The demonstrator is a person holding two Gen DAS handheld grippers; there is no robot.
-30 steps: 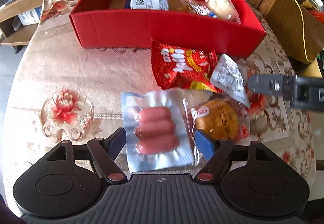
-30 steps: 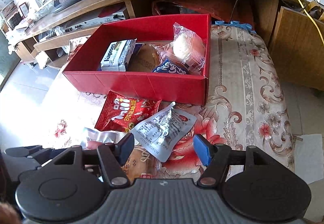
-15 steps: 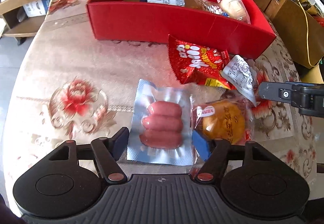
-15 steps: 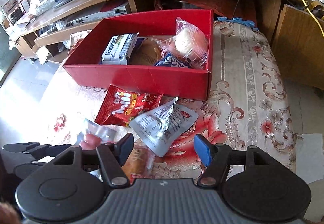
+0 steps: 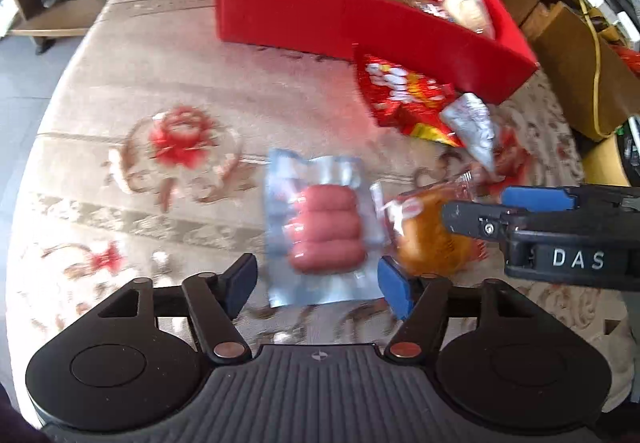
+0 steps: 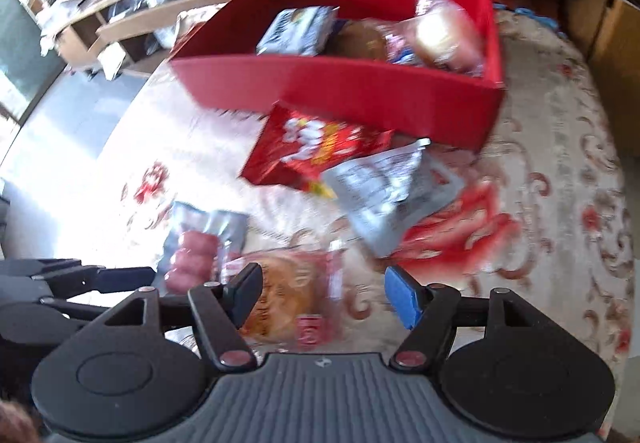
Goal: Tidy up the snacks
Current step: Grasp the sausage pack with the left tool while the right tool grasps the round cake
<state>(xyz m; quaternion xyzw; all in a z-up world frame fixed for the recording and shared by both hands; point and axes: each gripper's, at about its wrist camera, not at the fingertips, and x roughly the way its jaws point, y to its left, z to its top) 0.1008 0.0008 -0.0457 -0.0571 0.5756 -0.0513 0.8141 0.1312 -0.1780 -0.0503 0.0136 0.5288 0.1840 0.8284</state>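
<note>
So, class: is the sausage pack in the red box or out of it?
Out. The sausage pack lies flat on the tablecloth, in front of the red box.

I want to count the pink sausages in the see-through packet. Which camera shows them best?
The left wrist view: the clear packet of pink sausages lies whole, between the left gripper's fingers. The right wrist view shows it smaller, near the left edge, partly hidden.

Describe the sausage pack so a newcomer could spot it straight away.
Start at the red box on the floral tablecloth, then come toward the camera past the red snack bag. The sausage pack lies flat beside a wrapped golden bun. It alone is clear and silvery, showing stacked pink sausages.
</note>
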